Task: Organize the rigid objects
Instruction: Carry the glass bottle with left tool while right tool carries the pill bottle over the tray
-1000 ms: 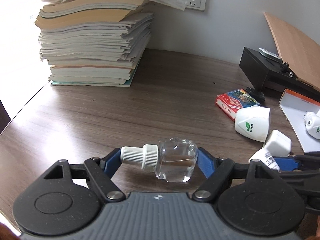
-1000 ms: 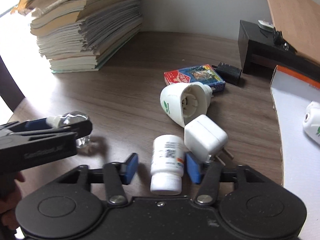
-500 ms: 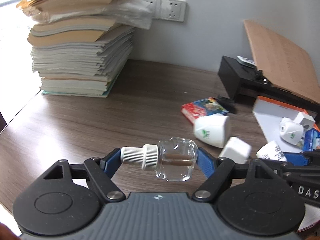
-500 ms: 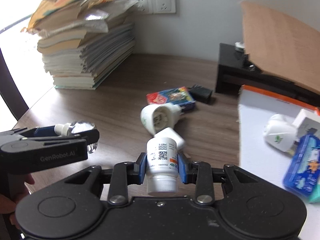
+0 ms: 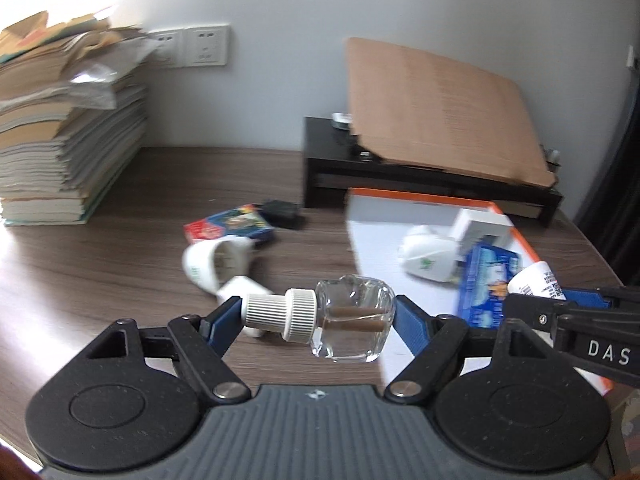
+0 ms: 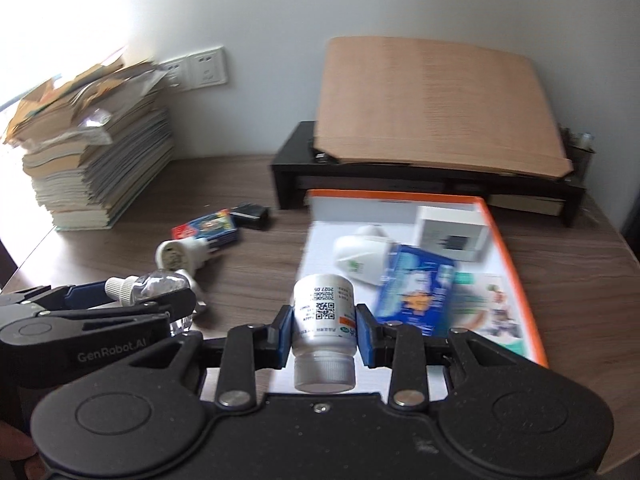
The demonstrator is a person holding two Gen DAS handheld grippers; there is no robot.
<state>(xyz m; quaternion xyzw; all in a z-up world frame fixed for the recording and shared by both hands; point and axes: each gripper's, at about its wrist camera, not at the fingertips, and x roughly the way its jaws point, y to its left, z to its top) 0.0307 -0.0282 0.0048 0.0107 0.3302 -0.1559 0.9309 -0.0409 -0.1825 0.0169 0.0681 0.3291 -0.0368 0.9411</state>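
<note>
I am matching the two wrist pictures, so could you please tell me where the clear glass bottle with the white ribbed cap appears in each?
Left wrist view: clear glass bottle at lower centre, held sideways in the left gripper.
Right wrist view: at the left edge, cap pointing left.
Shared landmark: the orange-edged white tray, right of it in both.

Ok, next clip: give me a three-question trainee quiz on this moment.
1. Which gripper holds the clear glass bottle: A) left gripper, B) right gripper, C) neither?
2. True or false: the white pill bottle lies loose on the table.
3. Fill in: the blue packet lies in the ___-rimmed tray.

Key: 1 A. 2 False, the right gripper's fingers clamp it. 3 Orange.
</note>
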